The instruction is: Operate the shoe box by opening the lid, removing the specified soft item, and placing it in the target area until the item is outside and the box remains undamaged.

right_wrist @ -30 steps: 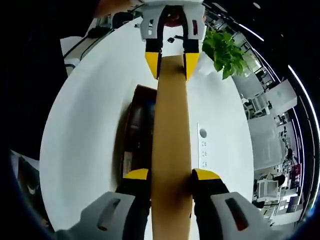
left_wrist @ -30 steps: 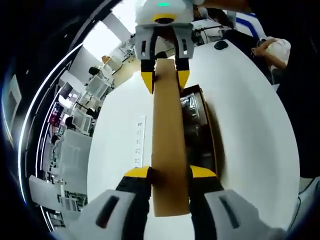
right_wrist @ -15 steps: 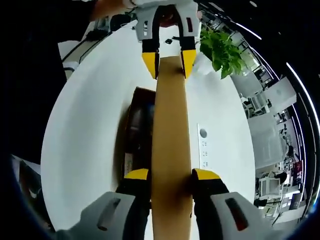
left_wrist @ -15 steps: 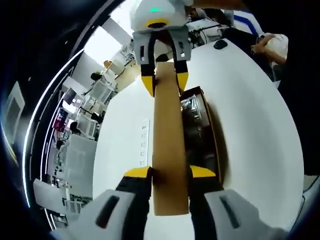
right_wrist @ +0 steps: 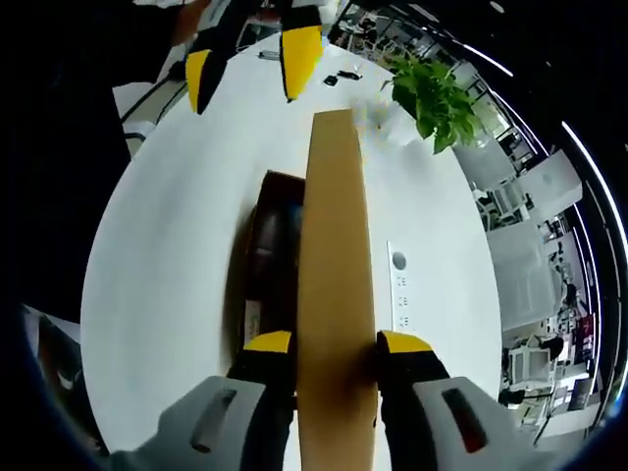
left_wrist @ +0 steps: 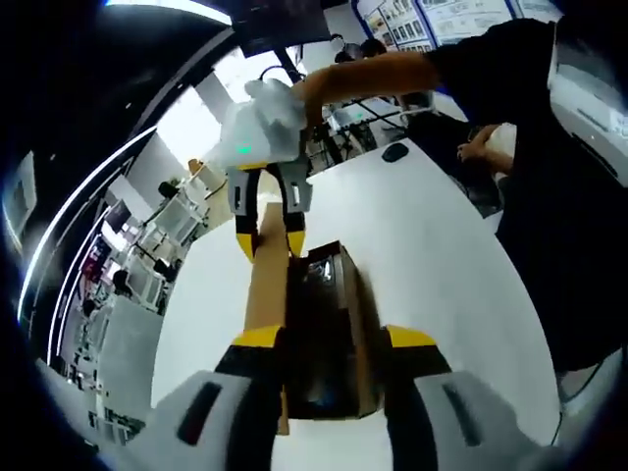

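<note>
Right gripper [right_wrist: 334,345] clamps the stiff, light cardboard lid [right_wrist: 334,245] raised beside the open shoe box [right_wrist: 275,255] on the bench [right_wrist: 167,226]; left gripper [left_wrist: 332,339] released, empty. Grip soft item mid-body.

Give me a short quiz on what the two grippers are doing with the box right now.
1. True or false: the right gripper is clamped on the cardboard lid.
2. The left gripper is: A) shut on the far end of the lid; B) open, holding nothing; C) gripping the potted plant.
3. Fill in: with its lid raised, the shoe box on the white table is ____ (open or closed).

Key: 1 true; 2 B; 3 open.
</note>
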Demonstrator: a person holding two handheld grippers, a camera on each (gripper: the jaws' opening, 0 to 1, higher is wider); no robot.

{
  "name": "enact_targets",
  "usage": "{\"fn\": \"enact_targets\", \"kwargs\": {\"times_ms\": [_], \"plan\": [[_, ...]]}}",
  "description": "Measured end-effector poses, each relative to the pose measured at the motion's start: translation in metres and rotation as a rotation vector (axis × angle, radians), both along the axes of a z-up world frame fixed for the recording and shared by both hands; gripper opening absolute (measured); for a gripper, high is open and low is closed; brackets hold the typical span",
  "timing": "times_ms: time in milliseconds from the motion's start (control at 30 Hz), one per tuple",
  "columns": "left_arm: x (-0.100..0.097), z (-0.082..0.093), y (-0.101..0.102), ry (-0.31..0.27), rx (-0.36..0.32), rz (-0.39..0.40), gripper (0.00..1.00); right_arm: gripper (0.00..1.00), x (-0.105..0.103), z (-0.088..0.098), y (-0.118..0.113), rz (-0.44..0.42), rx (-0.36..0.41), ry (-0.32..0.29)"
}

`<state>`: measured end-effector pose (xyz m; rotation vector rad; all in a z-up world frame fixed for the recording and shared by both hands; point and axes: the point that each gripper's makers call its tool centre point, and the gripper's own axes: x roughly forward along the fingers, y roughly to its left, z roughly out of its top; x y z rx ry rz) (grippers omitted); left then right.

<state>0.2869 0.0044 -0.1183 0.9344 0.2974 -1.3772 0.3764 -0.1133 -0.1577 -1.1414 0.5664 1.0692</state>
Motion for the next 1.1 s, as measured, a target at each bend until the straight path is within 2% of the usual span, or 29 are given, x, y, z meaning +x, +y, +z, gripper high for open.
{"fn": "enact_targets", "kwargs": {"times_ms": [67,233,333,400,500,633,767,833,1000,1033,1100], "plan": [[-0.001,-0.012,0.003,0.006,0.012,0.001,0.39,0.32,0.0,0.0,0.0,-0.002,-0.001,0.0],[-0.006,-0.043,0.002,0.104,-0.003,0.024,0.42,0.32,0.001,0.0,0.0,-0.008,-0.003,0.002],[-0.007,-0.064,0.001,0.128,0.007,0.024,0.42,0.32,0.0,0.0,0.0,-0.007,-0.003,0.002],[-0.004,-0.083,0.002,0.166,0.016,0.039,0.42,0.32,0.0,-0.001,0.0,-0.008,-0.004,0.002],[0.0,-0.103,0.002,0.235,0.001,0.066,0.41,0.32,0.0,-0.001,0.0,-0.012,-0.006,0.002],[0.013,-0.122,0.007,0.255,0.023,0.103,0.4,0.32,-0.002,-0.002,0.0,-0.014,0.0,0.006],[0.022,-0.129,0.006,0.279,0.017,0.129,0.39,0.32,-0.002,-0.002,0.0,-0.015,-0.003,0.01],[0.029,-0.137,0.01,0.25,0.063,0.157,0.37,0.32,-0.002,-0.002,0.0,-0.017,-0.004,0.01],[0.032,-0.145,0.006,0.247,0.076,0.161,0.37,0.32,-0.003,-0.003,0.0,-0.017,-0.007,0.011],[0.037,-0.148,0.009,0.216,0.102,0.172,0.37,0.32,-0.002,-0.003,0.0,-0.018,-0.009,0.008],[0.035,-0.155,0.009,0.215,0.125,0.164,0.36,0.32,-0.002,-0.003,0.0,-0.018,-0.014,0.007]]}}
